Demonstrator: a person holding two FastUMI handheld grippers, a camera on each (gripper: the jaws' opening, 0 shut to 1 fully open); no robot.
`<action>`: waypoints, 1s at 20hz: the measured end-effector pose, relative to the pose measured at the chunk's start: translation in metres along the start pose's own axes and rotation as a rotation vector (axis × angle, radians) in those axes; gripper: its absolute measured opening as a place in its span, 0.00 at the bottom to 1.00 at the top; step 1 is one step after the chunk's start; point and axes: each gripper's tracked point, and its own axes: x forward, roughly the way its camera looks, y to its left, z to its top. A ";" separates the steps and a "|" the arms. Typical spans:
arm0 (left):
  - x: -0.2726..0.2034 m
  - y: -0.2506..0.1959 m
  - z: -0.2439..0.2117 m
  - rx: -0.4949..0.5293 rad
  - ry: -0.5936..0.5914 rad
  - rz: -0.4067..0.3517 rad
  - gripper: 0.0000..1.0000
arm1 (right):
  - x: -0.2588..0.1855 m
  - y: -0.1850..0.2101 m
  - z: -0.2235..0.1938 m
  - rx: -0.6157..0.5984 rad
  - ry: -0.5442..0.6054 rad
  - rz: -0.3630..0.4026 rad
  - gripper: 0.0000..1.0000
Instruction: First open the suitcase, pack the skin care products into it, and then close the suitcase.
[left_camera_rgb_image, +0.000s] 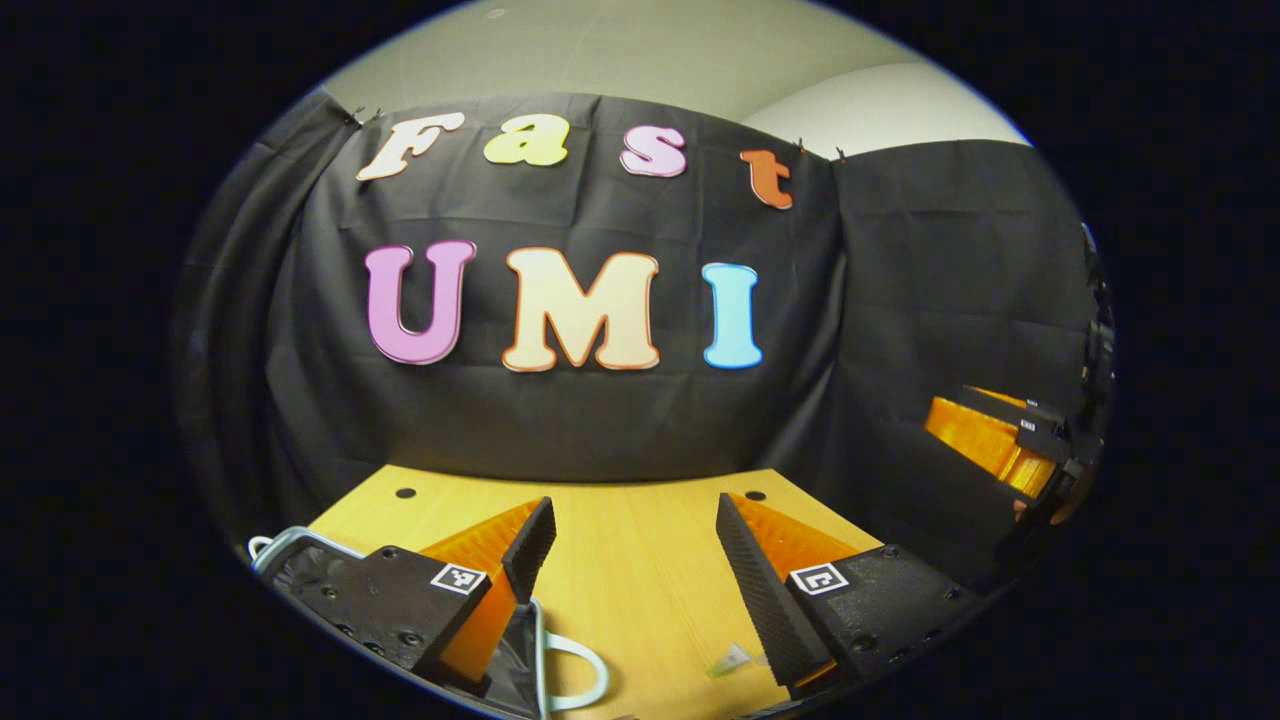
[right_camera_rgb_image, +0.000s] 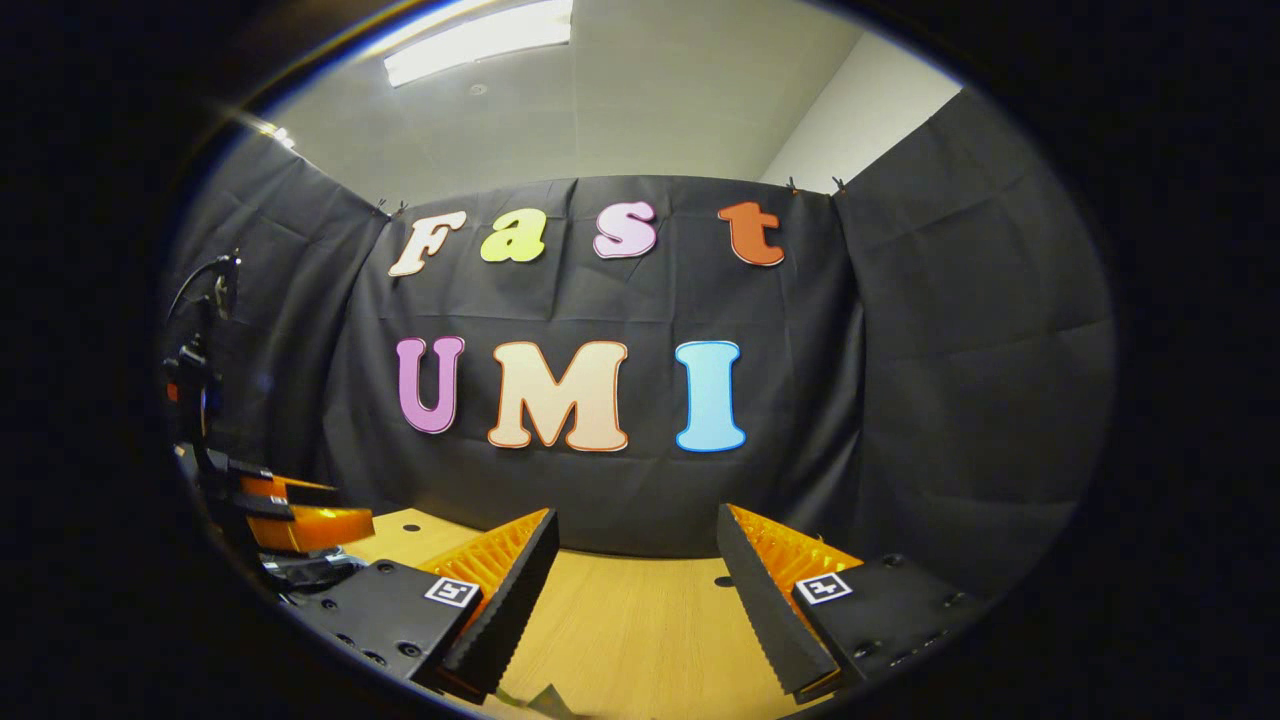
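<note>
The left gripper (left_camera_rgb_image: 635, 560) is being held with its fingers well apart and nothing between them, low in the left gripper view, above a bare stretch of the wooden table (left_camera_rgb_image: 640, 600). The right gripper (right_camera_rgb_image: 640, 590) is likewise being carried spread wide and empty at the bottom of the right gripper view. At the lower left of the left gripper view, a dark object with a pale rim and a white looped handle (left_camera_rgb_image: 580, 675) is being partly covered by the left finger; it is being judged to be the suitcase (left_camera_rgb_image: 300, 560), though too little of it is being shown to tell whether it is open. A small clear item (left_camera_rgb_image: 730, 658) is lying on the table near the right finger, possibly a skin care sachet; this cannot be told. Both cameras are being pointed level at the booth wall, so the step in hand is being judged as a raised pause between actions. The next move is being judged to call for both grippers to be tilted down towards the case.
</note>
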 end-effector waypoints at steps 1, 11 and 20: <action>0.001 -0.007 -0.011 -0.008 0.026 -0.008 0.93 | 0.000 -0.002 0.000 0.003 0.001 0.006 0.98; -0.003 -0.062 -0.134 -0.031 0.293 -0.068 0.94 | -0.004 -0.014 -0.021 -0.039 0.036 0.034 0.99; -0.005 -0.086 -0.222 -0.092 0.471 -0.118 0.71 | -0.004 -0.012 -0.050 -0.078 0.100 0.055 0.99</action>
